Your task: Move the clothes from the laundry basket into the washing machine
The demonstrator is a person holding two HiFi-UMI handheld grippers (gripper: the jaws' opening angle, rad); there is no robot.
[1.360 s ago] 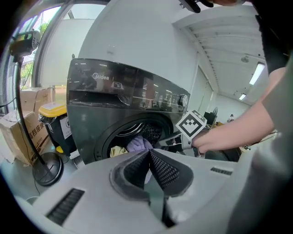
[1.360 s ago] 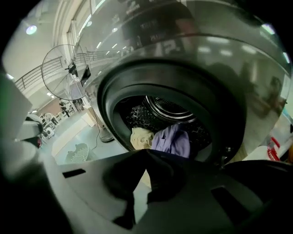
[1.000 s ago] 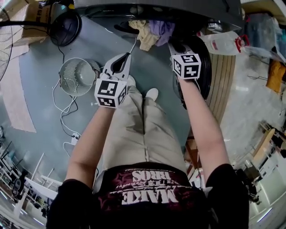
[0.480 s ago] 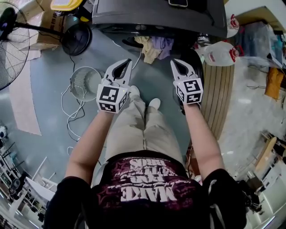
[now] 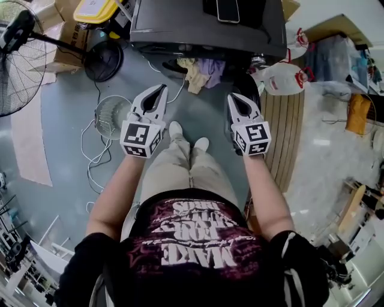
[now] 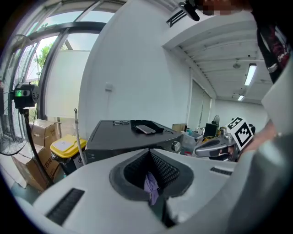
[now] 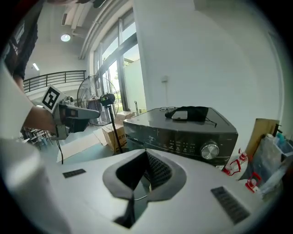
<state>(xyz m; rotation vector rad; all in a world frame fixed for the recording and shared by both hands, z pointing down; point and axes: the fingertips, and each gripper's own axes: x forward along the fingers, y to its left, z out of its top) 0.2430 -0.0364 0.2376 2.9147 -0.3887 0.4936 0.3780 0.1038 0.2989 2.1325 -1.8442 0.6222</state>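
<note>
The dark washing machine stands at the top of the head view, with cream and purple clothes spilling out of its front opening. The round white laundry basket sits on the floor to its left. My left gripper is held in the air between basket and machine, shut, with nothing in it. My right gripper is level with it on the right, also shut and empty. In the left gripper view the shut left gripper faces the machine. The right gripper faces the machine's control panel.
A phone and a black cloth lie on the machine's top. A standing fan, cardboard boxes and a yellow-lidded bin stand at the left. A white jug and a slatted wooden board are at the right. Cables trail on the floor.
Both grippers have risen away from the washer opening and the clothes. The head view has pulled back and up, so the machine's top now shows.
</note>
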